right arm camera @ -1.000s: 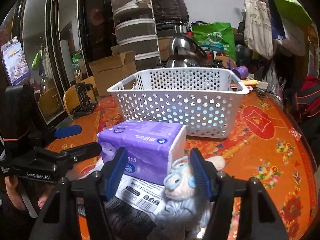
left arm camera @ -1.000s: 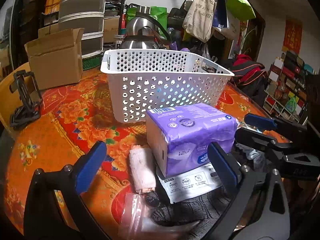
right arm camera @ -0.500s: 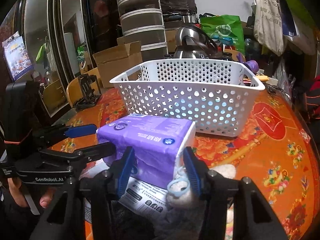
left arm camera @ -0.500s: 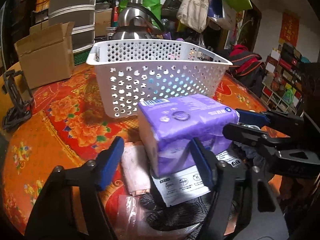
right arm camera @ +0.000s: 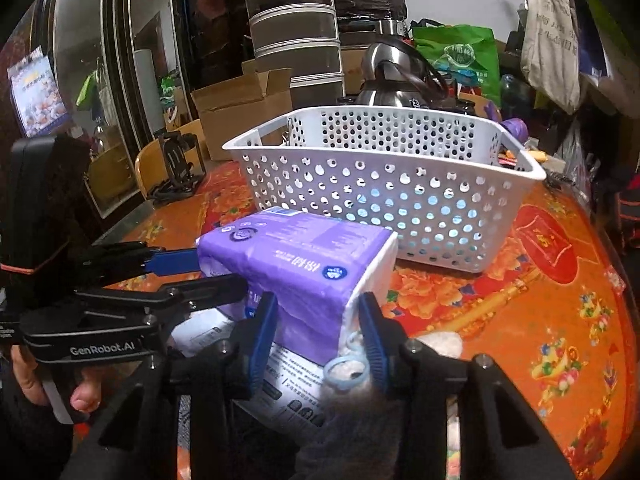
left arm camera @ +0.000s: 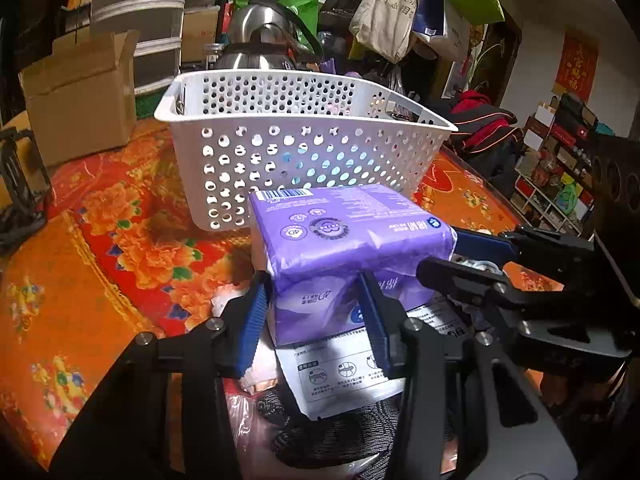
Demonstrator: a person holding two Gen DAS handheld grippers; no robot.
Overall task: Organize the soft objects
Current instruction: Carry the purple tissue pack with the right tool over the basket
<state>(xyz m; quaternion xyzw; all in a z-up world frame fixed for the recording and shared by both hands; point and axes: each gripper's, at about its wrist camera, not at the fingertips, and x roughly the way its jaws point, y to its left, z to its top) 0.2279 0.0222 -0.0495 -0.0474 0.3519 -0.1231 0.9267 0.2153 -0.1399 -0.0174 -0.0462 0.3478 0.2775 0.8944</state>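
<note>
- My left gripper (left arm camera: 316, 316): jaws have just been closing, blue pads now pressed into one end of the purple tissue pack (left arm camera: 344, 240)
- Tissue pack: held between both grippers, lying atop a white printed packet (left arm camera: 344, 376) (just before the white basket (left arm camera: 304, 132))
- My right gripper (right arm camera: 318, 332): jaws have just been closing, clamped on the pack's other end
- Table (right arm camera: 560, 320): floral red-orange cloth

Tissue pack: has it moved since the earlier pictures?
Yes. The tissue pack now overlaps the basket wall's lower edge, lifted slightly, both grippers' jaws having just closed on it.
</note>
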